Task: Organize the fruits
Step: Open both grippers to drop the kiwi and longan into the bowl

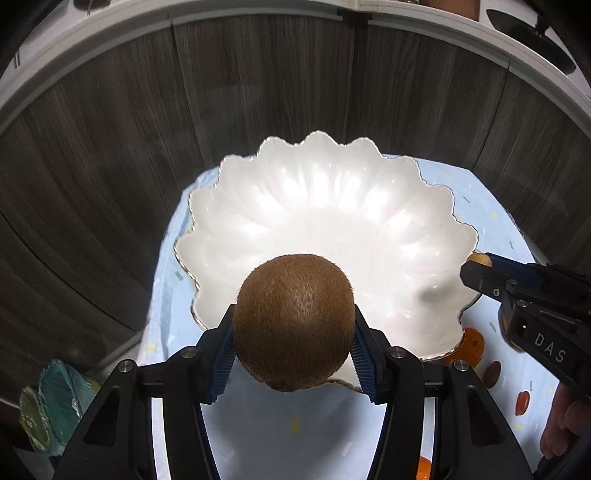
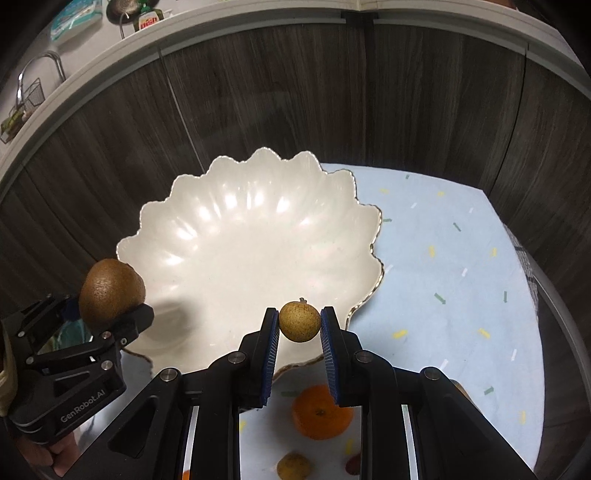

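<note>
Overhead glare on the white bowl (image 1: pixel 317 206), perhaps overexposed; fisheye-bent, dark edges.

Two markings can be read with confidence, both printed in pale letters on the black bodies of the hand-held tools. In the left wrist view, the right claw (image 1: pixel 476 267) reaches in from the side, and its housing carries the letters "DAS" — the word may run on past what shows. In the right wrist view, the left claw (image 2: pixel 122 306) bears "GenRobot.AI" along the lower part of its frame. On the ledge at the top of that same view stands a small bottle (image 2: pixel 149 18) with a label — its lettering is too blurred to read.
</note>
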Action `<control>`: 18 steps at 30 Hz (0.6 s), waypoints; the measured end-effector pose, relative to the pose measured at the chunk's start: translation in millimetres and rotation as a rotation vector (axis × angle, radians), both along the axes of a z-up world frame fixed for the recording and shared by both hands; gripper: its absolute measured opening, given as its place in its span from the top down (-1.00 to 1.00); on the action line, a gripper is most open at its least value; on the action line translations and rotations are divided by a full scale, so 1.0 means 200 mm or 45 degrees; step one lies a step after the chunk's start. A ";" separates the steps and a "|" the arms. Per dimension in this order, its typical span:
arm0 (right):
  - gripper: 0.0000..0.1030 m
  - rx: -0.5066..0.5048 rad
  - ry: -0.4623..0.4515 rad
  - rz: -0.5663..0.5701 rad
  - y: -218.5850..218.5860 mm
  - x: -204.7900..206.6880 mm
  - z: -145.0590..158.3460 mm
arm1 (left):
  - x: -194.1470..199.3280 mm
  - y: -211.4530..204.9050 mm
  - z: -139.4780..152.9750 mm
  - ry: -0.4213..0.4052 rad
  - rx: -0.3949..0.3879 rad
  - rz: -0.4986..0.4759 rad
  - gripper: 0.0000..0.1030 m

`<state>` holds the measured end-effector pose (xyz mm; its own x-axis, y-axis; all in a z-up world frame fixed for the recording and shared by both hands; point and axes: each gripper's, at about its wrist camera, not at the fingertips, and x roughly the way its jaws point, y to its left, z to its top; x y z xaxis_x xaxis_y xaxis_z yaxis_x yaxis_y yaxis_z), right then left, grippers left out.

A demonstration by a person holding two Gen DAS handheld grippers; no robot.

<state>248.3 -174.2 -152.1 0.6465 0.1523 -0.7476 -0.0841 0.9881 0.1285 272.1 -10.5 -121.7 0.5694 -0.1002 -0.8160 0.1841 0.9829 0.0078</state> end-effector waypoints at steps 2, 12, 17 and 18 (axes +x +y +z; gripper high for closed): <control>0.52 -0.006 0.005 0.002 0.00 0.00 0.00 | -0.01 0.00 0.01 -0.025 0.014 -0.003 -0.23; -0.31 -0.040 -0.035 -0.071 -0.03 -0.03 0.04 | -0.02 0.03 0.08 -0.119 0.075 0.037 -0.72; -0.43 -0.050 -0.052 -0.084 -0.03 -0.05 0.07 | -0.04 0.03 0.11 -0.143 0.079 0.045 -0.77; -0.45 -0.050 -0.057 -0.086 -0.03 -0.06 0.08 | -0.05 0.03 0.12 -0.148 0.077 0.047 -0.81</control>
<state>236.8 -179.6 -136.6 0.6872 0.0783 -0.7222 -0.0218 0.9959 0.0873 262.7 -3.5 -98.6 0.6627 -0.0300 -0.7483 0.1424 0.9860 0.0866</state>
